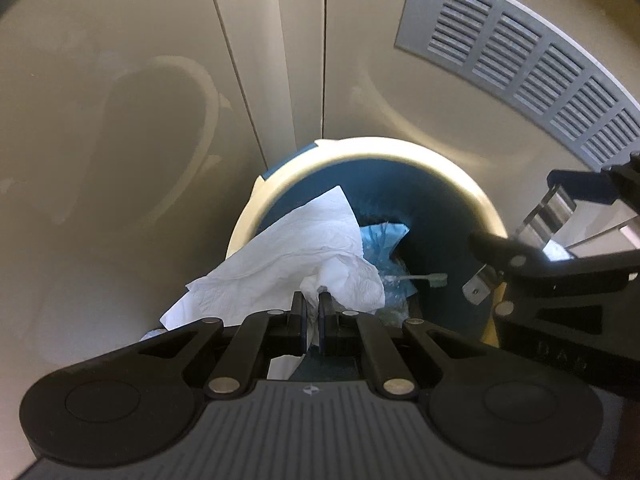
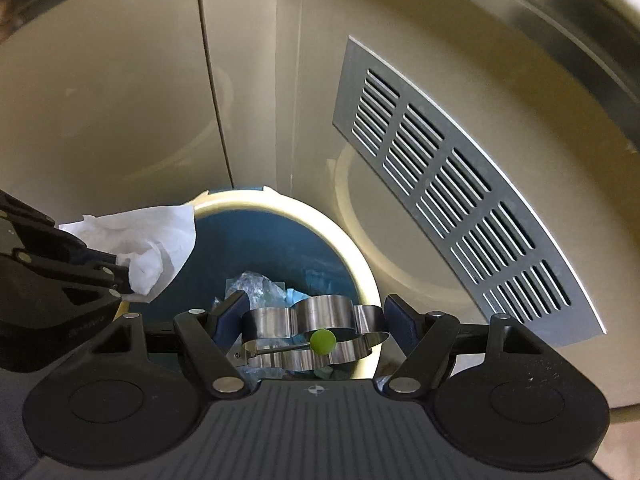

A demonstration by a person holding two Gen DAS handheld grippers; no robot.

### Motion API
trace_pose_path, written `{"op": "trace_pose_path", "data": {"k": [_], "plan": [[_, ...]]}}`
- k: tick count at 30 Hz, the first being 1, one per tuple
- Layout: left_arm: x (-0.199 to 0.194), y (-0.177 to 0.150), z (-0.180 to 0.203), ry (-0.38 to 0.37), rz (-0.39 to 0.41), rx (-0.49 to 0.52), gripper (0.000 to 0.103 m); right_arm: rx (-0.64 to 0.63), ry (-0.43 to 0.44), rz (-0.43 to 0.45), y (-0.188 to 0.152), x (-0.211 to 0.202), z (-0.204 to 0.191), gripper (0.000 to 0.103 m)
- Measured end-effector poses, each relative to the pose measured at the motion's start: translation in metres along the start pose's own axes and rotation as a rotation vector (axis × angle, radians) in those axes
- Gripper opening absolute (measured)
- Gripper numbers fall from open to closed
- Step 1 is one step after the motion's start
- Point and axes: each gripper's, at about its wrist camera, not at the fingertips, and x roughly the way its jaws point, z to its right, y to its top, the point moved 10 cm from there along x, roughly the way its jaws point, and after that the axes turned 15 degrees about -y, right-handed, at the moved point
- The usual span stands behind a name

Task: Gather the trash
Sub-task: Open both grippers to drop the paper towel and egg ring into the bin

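A round bin with a cream rim (image 1: 460, 176) and blue inside stands below both grippers. My left gripper (image 1: 313, 298) is shut on a crumpled white tissue (image 1: 304, 240), which hangs over the bin's left rim. My right gripper (image 2: 316, 316) is shut on a shiny lobed metal mould (image 2: 280, 318) with a green knob (image 2: 322, 341), held above the bin (image 2: 352, 248). Blue plastic wrapping (image 1: 380, 240) and a pale toothbrush (image 1: 420, 279) lie inside the bin. In the right wrist view the tissue (image 2: 152, 232) and left gripper (image 2: 124, 276) show at the left.
Beige cabinet panels surround the bin closely at the back and sides. A grey slotted vent grille (image 2: 460, 200) is set in the right panel, and it also shows in the left wrist view as the grille (image 1: 520, 64). The right gripper with the mould (image 1: 548, 208) is close by on the left gripper's right.
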Motion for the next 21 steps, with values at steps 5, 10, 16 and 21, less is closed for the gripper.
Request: {"op": "trace_pose_path", "data": {"k": [5, 10, 16, 21], "plan": [[0.011, 0.003, -0.002, 0.010, -0.018, 0.006, 0.005, -0.006, -0.011, -0.022, 0.002, 0.011, -0.003, 0.076], [0.020, 0.005, -0.002, 0.020, -0.048, 0.023, 0.036, -0.007, -0.008, -0.036, 0.007, 0.014, -0.003, 0.077], [0.007, 0.005, -0.008, 0.016, -0.007, 0.029, 0.103, 0.020, -0.027, -0.024, 0.011, 0.004, 0.012, 0.094], [-0.008, -0.002, -0.002, -0.009, -0.018, 0.059, 0.103, 0.005, 0.005, 0.008, 0.009, -0.016, 0.019, 0.097]]}}
